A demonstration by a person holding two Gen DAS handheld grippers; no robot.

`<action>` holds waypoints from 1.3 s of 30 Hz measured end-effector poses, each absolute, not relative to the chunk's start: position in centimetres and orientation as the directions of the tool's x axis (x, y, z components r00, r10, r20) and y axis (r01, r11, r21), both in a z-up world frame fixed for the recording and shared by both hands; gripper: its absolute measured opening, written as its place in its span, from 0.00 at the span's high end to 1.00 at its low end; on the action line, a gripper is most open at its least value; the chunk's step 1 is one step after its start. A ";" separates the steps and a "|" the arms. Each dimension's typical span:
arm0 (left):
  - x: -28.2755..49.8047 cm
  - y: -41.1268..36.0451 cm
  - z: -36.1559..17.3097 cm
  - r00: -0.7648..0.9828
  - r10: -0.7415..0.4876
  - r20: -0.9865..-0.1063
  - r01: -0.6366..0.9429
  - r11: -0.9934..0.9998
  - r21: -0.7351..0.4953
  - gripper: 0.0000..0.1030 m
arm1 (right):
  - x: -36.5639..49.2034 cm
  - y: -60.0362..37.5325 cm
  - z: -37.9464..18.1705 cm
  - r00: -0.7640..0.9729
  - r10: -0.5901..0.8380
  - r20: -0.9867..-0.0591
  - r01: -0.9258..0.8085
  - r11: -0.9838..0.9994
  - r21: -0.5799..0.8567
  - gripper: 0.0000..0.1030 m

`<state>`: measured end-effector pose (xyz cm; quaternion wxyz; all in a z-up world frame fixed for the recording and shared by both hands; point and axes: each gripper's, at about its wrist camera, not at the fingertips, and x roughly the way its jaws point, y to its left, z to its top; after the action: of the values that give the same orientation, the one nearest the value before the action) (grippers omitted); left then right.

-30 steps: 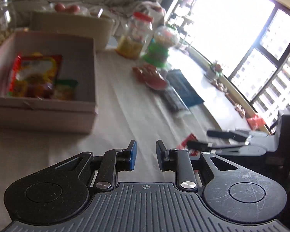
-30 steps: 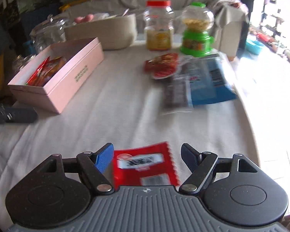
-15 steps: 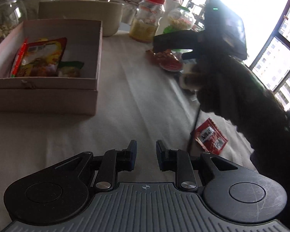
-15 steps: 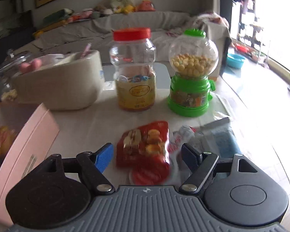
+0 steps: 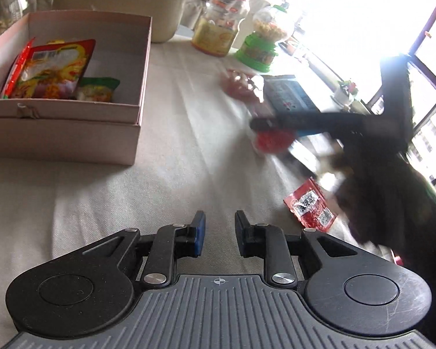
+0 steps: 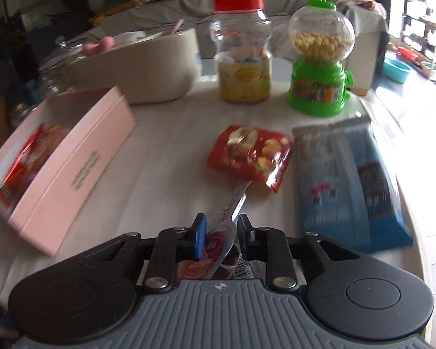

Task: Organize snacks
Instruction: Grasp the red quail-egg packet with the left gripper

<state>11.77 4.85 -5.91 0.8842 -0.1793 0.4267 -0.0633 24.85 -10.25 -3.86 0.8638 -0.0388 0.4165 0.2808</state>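
My right gripper (image 6: 219, 226) is shut on a round red-lidded snack cup (image 6: 218, 244), held just above the white tablecloth. The left wrist view shows that gripper (image 5: 258, 123) blurred, with the red cup (image 5: 273, 141) under its tips. Ahead of it lie a red snack bag (image 6: 250, 154) and a blue packet (image 6: 372, 192). At the left stands the pink box (image 6: 72, 168), with a red-yellow packet (image 5: 52, 69) and a green packet (image 5: 97, 88) inside. My left gripper (image 5: 219, 226) hovers over bare cloth, its fingers a narrow gap apart with nothing between them. A small red sachet (image 5: 311, 206) lies to its right.
Along the far edge of the table stand a beige basket (image 6: 148, 67), a red-capped jar (image 6: 242, 58) and a green candy dispenser (image 6: 319, 58). A glass jar (image 5: 0, 8) is behind the pink box. A person's dark sleeve (image 5: 392, 189) fills the right of the left wrist view.
My right gripper left the red sachet, swung over to the far snacks, and closed on the round red cup. The left gripper stayed put with the same narrow gap.
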 end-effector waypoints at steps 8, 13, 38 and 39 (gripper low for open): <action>13.1 4.3 -5.2 0.650 -0.333 -0.684 0.034 0.911 -0.411 0.75 | 19.0 -13.8 -3.7 0.481 0.510 -0.713 -0.543 0.812 0.214 0.80; 18.5 3.3 -3.5 0.682 -0.367 -0.633 0.100 0.904 -0.416 0.75 | 18.0 -16.1 -4.1 0.538 0.475 -0.697 -0.486 0.850 0.204 0.49; 34.0 -3.0 -5.0 0.583 -0.305 -0.753 0.198 0.952 -0.232 0.74 | 16.8 -16.8 -5.6 0.625 0.456 -0.634 -0.444 0.875 0.192 0.31; 33.8 -3.4 -5.3 0.535 -0.353 -0.768 0.236 0.935 -0.265 0.74 | 16.8 -16.8 -5.6 0.626 0.456 -0.633 -0.443 0.875 0.193 0.31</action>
<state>33.77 -3.38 -5.33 0.8736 -0.0644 0.4518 -0.1687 16.81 -16.82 -5.61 0.9016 0.0090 0.3535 0.2493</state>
